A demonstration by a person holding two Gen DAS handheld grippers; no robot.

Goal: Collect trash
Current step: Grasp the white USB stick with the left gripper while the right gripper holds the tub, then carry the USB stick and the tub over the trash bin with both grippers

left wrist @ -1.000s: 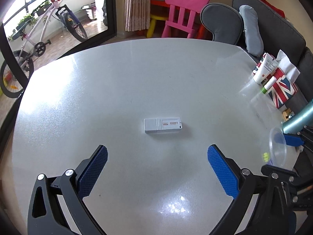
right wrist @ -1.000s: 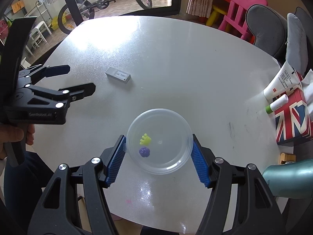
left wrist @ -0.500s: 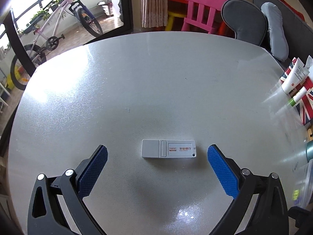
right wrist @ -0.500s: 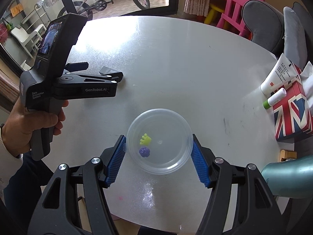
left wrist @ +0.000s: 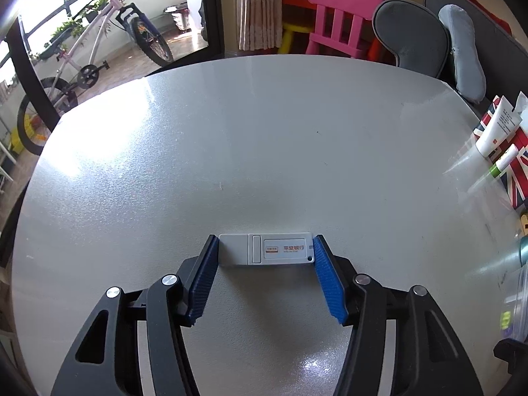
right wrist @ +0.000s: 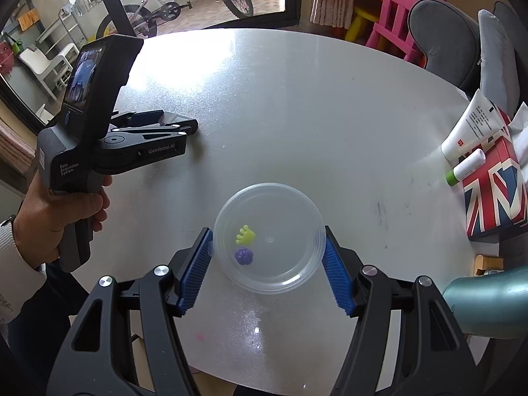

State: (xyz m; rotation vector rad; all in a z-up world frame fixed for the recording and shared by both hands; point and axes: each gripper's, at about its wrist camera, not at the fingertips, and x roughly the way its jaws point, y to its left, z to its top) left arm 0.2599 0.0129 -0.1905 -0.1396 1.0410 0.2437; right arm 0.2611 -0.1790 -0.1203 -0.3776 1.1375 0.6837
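A small white stick with an orange-and-white label [left wrist: 265,249] lies flat on the round grey table [left wrist: 264,148]. My left gripper [left wrist: 265,242] is closing on it, and its blue pads touch both short ends. In the right wrist view a person's hand [right wrist: 56,217] holds the left gripper [right wrist: 178,120] low over the table at the left. My right gripper [right wrist: 267,241] is shut on a clear round plastic bowl [right wrist: 287,264]. A yellow bit [right wrist: 246,235] and a purple bit [right wrist: 243,256] lie in the bowl.
At the table's right edge stand a Union Jack box [right wrist: 491,194], a white tube [right wrist: 472,128] and a green-capped stick [right wrist: 465,166]. A teal bottle [right wrist: 488,303] lies near right. A pink chair [left wrist: 343,13] and a grey cushioned chair [left wrist: 412,39] stand behind the table.
The left gripper came forward and down over the white stick, then its jaws drew in from wide open onto the stick's ends. The right gripper and bowl stayed put.
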